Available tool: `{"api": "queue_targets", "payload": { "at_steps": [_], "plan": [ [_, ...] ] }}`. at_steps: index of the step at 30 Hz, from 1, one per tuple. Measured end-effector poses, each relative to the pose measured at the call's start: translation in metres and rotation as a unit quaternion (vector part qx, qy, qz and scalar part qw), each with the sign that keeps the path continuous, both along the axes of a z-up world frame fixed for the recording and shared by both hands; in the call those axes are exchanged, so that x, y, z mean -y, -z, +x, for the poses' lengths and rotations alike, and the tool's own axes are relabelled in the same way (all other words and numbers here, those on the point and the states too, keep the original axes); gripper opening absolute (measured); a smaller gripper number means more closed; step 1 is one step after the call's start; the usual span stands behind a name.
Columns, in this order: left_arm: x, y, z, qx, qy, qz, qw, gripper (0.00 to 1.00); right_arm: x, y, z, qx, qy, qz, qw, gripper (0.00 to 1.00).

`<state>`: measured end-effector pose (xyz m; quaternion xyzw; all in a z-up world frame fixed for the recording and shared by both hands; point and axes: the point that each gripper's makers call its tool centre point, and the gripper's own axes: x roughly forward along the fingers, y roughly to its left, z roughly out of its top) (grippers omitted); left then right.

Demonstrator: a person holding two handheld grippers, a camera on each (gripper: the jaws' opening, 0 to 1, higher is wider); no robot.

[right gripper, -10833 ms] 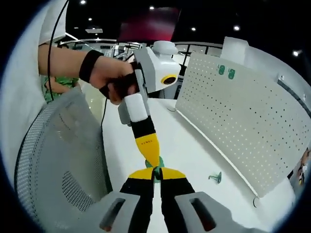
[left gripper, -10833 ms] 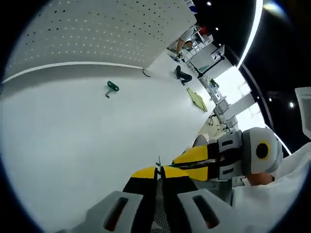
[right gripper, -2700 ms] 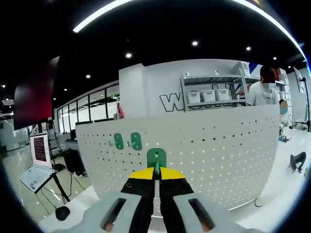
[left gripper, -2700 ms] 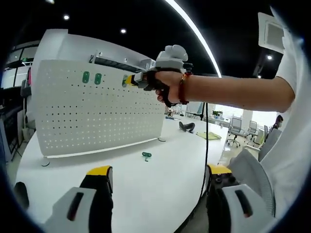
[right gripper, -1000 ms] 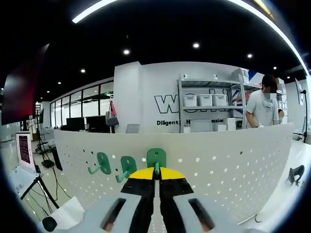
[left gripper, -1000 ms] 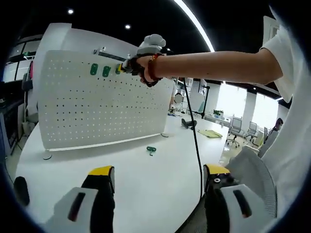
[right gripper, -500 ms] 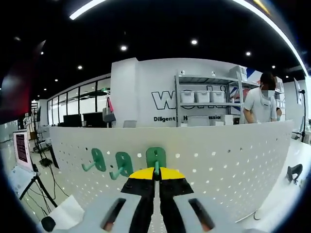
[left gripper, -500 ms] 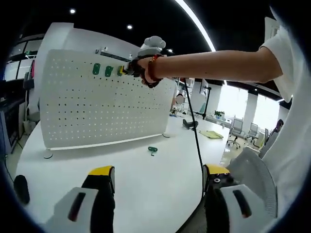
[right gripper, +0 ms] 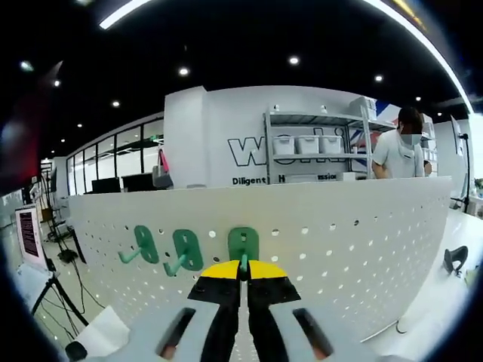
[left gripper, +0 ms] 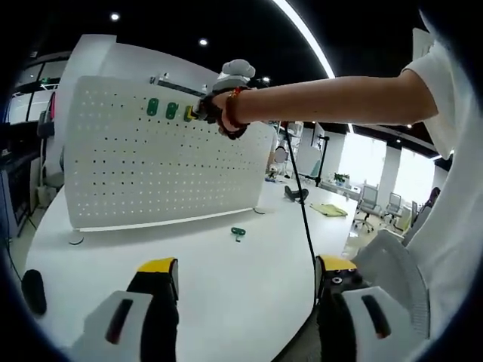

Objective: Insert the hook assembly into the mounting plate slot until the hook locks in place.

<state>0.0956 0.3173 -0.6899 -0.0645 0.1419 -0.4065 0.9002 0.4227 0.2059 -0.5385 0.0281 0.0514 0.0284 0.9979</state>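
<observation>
We held the green hook (right gripper: 243, 244) clamped in the right hand-held gripper (right gripper: 243, 273), its back plate pressed up against the white pegboard (right gripper: 362, 249) near the top edge. 2 hooks (right gripper: 162, 249) already hung just left of it on the same row. From the left gripper view, the right hand-held gripper (left gripper: 198, 113) reached the board's upper row beside those 2 hooks (left gripper: 162, 110). Our left hand-held gripper (left gripper: 241, 290) hung idle with its jaws wide apart, holding nothing. 1 more hook (left gripper: 238, 233) lay on the white surface (left gripper: 226, 279) near the board. We judged the insertion nearly done; whether it had locked we could not tell.
</observation>
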Motion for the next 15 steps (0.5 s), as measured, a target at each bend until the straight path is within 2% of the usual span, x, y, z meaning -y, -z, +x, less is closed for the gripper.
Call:
{"api": "queue_targets", "payload": {
  "at_steps": [3, 5, 7, 9, 10, 11, 12, 14, 15],
  "plan": [
    [-0.0003, 0.0017, -0.0009, -0.003, 0.0, 0.001, 1.0, 0.76, 0.0001, 0.0005, -0.0007, -0.003, 0.003, 0.007, 1.0, 0.01],
    [-0.0001, 0.0026, -0.0014, -0.004, 0.001, 0.003, 1.0, 0.76, -0.0003, 0.0004, -0.0022, 0.003, 0.0, -0.014, 0.9999, 0.01],
    [0.0005, 0.0025, -0.0017, -0.004, 0.001, 0.002, 1.0, 0.76, -0.0007, 0.0012, -0.0032, 0.01, 0.001, -0.012, 0.9999, 0.01],
    [0.0015, 0.0018, -0.0017, -0.005, 0.002, 0.0, 1.0, 0.76, -0.0004, 0.0009, -0.0033, 0.011, 0.001, 0.023, 0.9997, 0.01],
    [0.002, 0.0012, -0.0017, -0.004, 0.002, -0.001, 1.0, 0.76, 0.0004, 0.0005, -0.0029, 0.01, 0.0, 0.009, 0.9999, 0.01],
    [0.0024, 0.0006, -0.0016, -0.004, 0.002, -0.001, 1.0, 0.76, 0.0002, -0.0009, -0.0019, 0.014, -0.007, -0.039, 0.9991, 0.01],
    [0.0029, 0.0, -0.0016, -0.003, 0.003, -0.001, 1.0, 0.76, -0.0009, -0.0014, -0.001, 0.018, -0.011, -0.056, 0.9982, 0.01],
    [0.0026, -0.0002, -0.0015, -0.001, 0.004, 0.003, 1.0, 0.76, -0.0015, -0.0008, -0.0002, 0.015, -0.009, -0.043, 0.9989, 0.01],
    [0.0024, -0.0001, -0.0015, -0.002, 0.003, 0.004, 1.0, 0.75, -0.0012, -0.0006, 0.0006, 0.012, -0.007, -0.023, 0.9996, 0.01]
  ]
}}
